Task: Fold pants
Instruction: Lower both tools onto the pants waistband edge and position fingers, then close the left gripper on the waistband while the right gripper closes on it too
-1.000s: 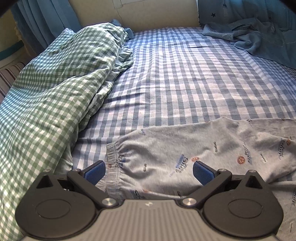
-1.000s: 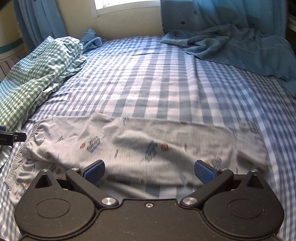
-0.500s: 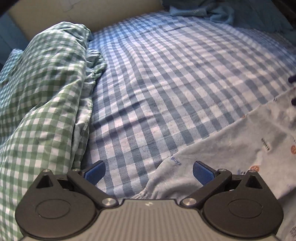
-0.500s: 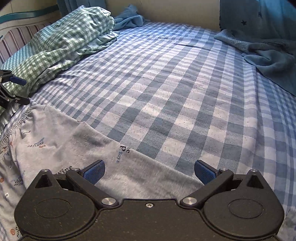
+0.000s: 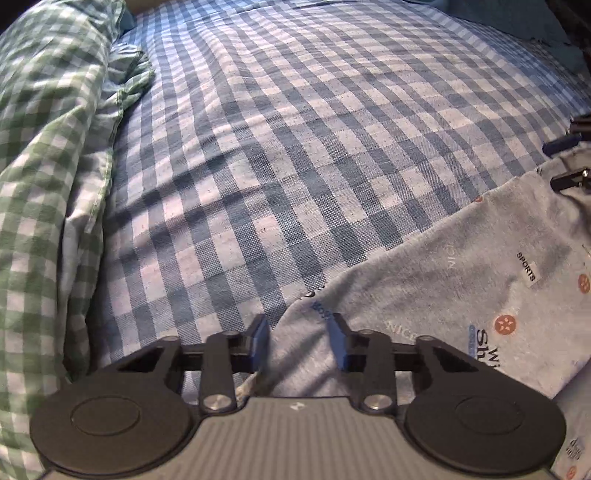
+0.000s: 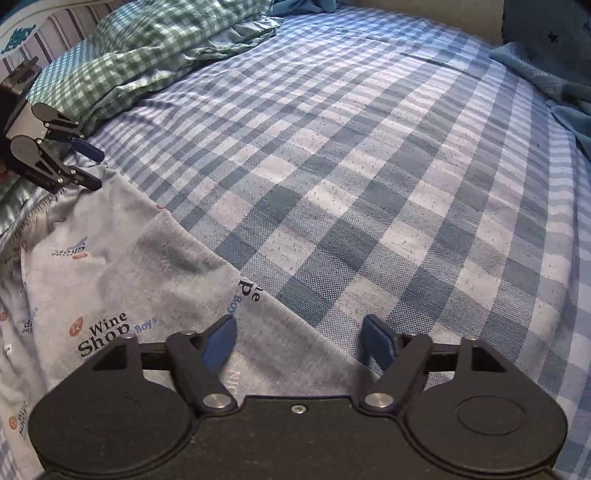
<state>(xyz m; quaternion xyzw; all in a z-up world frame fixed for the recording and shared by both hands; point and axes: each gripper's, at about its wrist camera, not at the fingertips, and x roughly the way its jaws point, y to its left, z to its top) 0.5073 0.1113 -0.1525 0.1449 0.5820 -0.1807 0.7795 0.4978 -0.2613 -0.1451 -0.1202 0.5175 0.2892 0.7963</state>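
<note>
at the far left a rumpled green gingham duvet (image 5: 44, 155) is heaped along the edge of the bed, its frilled border spilling onto the blue checked bedsheet (image 5: 314, 140) that covers the mattress; in the right wrist view a striped surface (image 6: 59, 29) shows beyond that heap. the left gripper (image 5: 297, 341) sits low over the near left end of the pants (image 5: 443, 295), its blue-padded fingers (image 5: 258, 343) partly drawn in with a clear gap between them, pants fabric lying in that gap, and whether they actually pinch it cannot be told. the pants, light grey knit printed with words such as "sports" and small orange balls, lie flat across the near part of the sheet, their far edge running diagonally, their gathered waistband at the left end in the right wrist view. the right gripper (image 6: 297, 341) hovers at that far edge toward the right end, its fingers (image 6: 376, 345) spread wide, one over the cloth and one over bare sheet, gripping nothing. far right, a crumpled blue blanket (image 6: 561, 85) rests on the sheet below a dark blue star-printed cloth (image 6: 546, 33)
</note>
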